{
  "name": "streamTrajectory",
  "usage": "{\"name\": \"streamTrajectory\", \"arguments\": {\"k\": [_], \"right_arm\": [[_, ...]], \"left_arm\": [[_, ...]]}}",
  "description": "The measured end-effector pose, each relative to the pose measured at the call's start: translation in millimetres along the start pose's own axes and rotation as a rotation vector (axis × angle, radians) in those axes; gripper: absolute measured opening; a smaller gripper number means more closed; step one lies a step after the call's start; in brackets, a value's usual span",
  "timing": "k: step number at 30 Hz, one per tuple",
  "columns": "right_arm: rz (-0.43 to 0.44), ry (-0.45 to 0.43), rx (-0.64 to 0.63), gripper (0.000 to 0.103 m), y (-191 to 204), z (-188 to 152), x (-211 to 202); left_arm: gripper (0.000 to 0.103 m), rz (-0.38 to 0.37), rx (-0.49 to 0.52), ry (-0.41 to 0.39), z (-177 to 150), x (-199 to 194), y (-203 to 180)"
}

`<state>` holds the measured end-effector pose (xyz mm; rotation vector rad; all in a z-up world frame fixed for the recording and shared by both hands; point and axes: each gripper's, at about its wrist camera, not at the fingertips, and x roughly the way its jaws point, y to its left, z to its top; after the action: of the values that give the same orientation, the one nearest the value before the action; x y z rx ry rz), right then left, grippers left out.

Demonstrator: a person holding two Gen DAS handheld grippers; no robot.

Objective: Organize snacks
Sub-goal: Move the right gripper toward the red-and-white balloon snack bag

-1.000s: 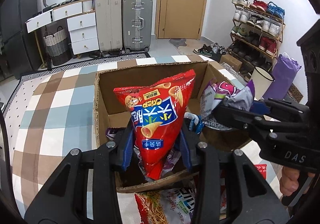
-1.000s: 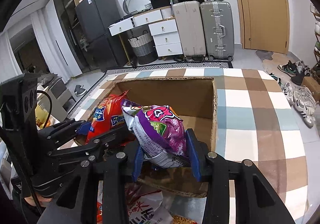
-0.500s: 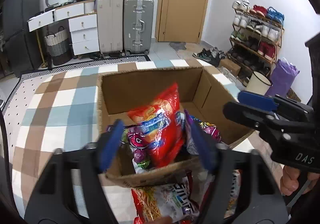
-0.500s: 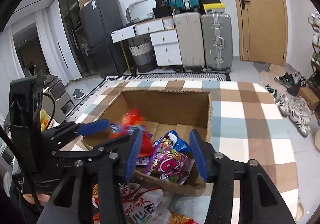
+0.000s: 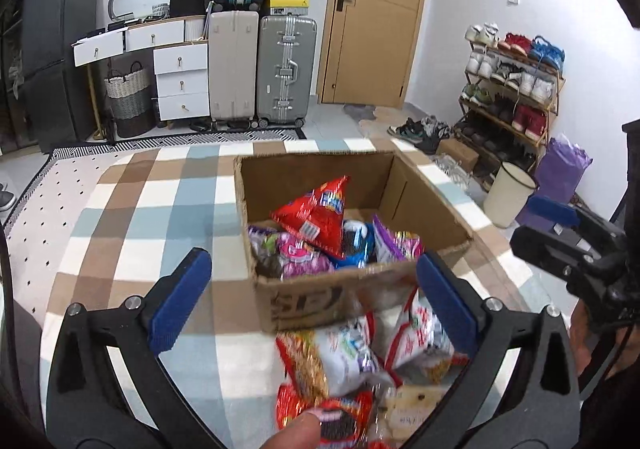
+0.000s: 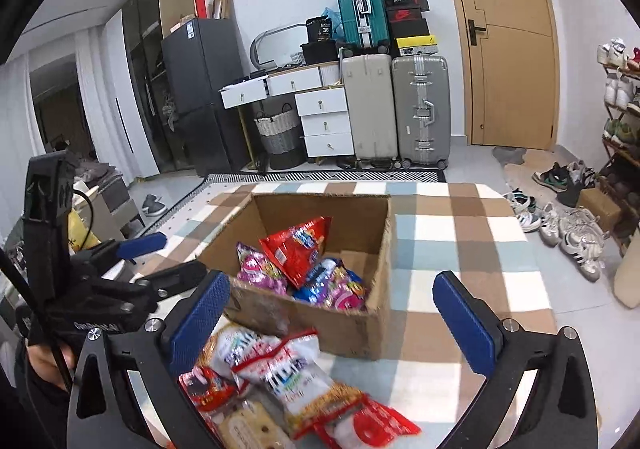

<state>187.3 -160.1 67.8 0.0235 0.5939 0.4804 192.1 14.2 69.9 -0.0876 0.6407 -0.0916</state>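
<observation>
An open cardboard box [image 5: 320, 299] stands on the checked cloth and holds several snack bags. A red chip bag [image 5: 316, 217] leans on top of them, with a purple bag [image 5: 396, 243] beside it. My left gripper [image 5: 311, 256] hangs above the box's near edge, its jaws opening wide and nothing between them. My right gripper [image 6: 331, 277] does the same, clear of the box [image 6: 320, 325], the red bag [image 6: 296, 249] and the purple bag [image 6: 348, 293]. Loose snack packs [image 5: 348, 353] [image 6: 280, 369] lie in front of the box.
The checked cloth [image 5: 140, 217] spreads left and right of the box. Each gripper shows in the other's view, the right gripper [image 5: 560, 233] and the left gripper [image 6: 132, 257]. A thumb [image 5: 300, 429] shows at the bottom. Suitcases [image 5: 280, 69], drawers, a door and a shoe rack [image 5: 512, 89] stand behind.
The left gripper let go of the red bag and the right let go of the purple bag; both bags dropped into the box. Both grippers opened wide and drew back and up.
</observation>
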Motion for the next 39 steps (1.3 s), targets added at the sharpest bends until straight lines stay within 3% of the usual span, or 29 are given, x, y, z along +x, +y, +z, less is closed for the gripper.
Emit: {"name": "streamTrajectory", "arguments": {"k": [19,39], "right_arm": [[0.008,0.087,-0.003,0.103,-2,-48,-37],[-0.007,0.168,0.018,0.103,-23,-86,-24]], "left_arm": [[0.102,0.027,-0.023,-0.004,-52,-63,3],[0.102,0.034,-0.022,0.079,-87,-44,6]]}}
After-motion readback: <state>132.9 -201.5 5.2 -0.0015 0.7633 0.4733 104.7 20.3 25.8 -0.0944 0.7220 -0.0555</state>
